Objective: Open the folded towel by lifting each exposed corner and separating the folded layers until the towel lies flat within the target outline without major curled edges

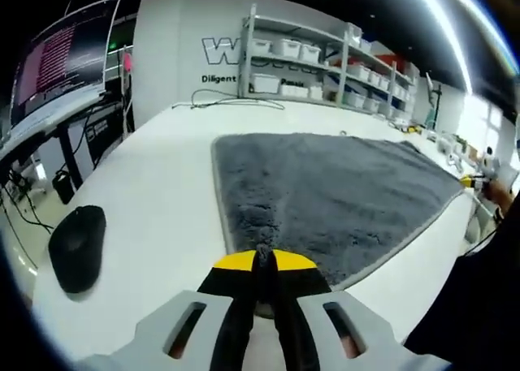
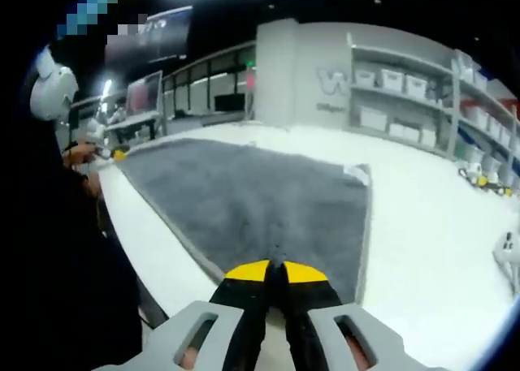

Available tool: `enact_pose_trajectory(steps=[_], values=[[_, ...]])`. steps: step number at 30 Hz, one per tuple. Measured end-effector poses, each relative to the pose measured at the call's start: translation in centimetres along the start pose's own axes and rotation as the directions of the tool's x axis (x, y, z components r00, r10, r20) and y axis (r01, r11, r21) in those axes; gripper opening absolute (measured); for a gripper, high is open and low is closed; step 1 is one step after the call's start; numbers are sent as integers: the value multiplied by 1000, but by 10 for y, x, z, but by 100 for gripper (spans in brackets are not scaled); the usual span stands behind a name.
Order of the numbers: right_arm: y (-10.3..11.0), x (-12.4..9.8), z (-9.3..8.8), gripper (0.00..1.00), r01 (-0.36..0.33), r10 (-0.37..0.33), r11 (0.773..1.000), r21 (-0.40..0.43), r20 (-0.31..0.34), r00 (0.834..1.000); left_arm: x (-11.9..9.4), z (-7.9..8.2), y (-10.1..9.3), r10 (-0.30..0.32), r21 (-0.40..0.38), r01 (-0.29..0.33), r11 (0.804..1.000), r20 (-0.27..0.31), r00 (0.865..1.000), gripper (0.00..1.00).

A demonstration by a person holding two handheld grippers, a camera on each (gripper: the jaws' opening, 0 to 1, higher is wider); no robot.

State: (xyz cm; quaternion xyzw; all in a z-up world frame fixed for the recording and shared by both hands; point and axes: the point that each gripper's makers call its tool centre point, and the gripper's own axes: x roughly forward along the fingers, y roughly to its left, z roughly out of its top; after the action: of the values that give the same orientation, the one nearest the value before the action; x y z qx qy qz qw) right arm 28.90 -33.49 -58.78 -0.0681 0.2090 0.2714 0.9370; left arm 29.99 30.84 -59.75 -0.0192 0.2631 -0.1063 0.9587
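In the left gripper view, the left gripper [image 1: 262, 261] rises from the bottom edge with its yellow-tipped black jaws pressed together, pinching the near corner of the gray towel [image 1: 325, 196]. The towel spreads away from the jaws across the white table [image 1: 154, 200], flat and open, its pale hem running along the left side and along the right edge toward the table's border. A black mouse [image 1: 77, 245] lies on the table to the left, well apart from the towel. A thin cable [image 1: 223, 103] trails over the far part of the table. Behind, a metal shelf unit [image 1: 325, 62] stands against the wall and carries white bins [image 1: 286, 48] in rows; what is in them cannot be told. A monitor [image 1: 69, 58] with lines of text stands at the upper left.

In the right gripper view, the right gripper [image 2: 275, 271] comes up from the bottom with its jaws drawn together on another near corner of the towel [image 2: 252, 196]. The towel stretches out flat over the table [image 2: 422, 217], with a small white tag [image 2: 355, 173] at its far right edge. A person in dark clothing [image 2: 61, 257] fills the left side. On the far wall, shelves [image 2: 406, 95] hold white bins [image 2: 390, 80], their contents hidden.
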Motion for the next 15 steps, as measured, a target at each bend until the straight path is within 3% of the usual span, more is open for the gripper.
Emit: enact_pose_trajectory(steps=[8, 15], values=[[-8, -19, 5, 10, 38, -39, 999, 17, 53, 998, 0, -1, 1, 7, 14, -7, 1000, -7, 1000, 5], [-26, -11, -7, 6, 102, -102, 994, -33, -1, 995, -2, -2, 1, 25, 47, -23, 999, -29, 999, 5]])
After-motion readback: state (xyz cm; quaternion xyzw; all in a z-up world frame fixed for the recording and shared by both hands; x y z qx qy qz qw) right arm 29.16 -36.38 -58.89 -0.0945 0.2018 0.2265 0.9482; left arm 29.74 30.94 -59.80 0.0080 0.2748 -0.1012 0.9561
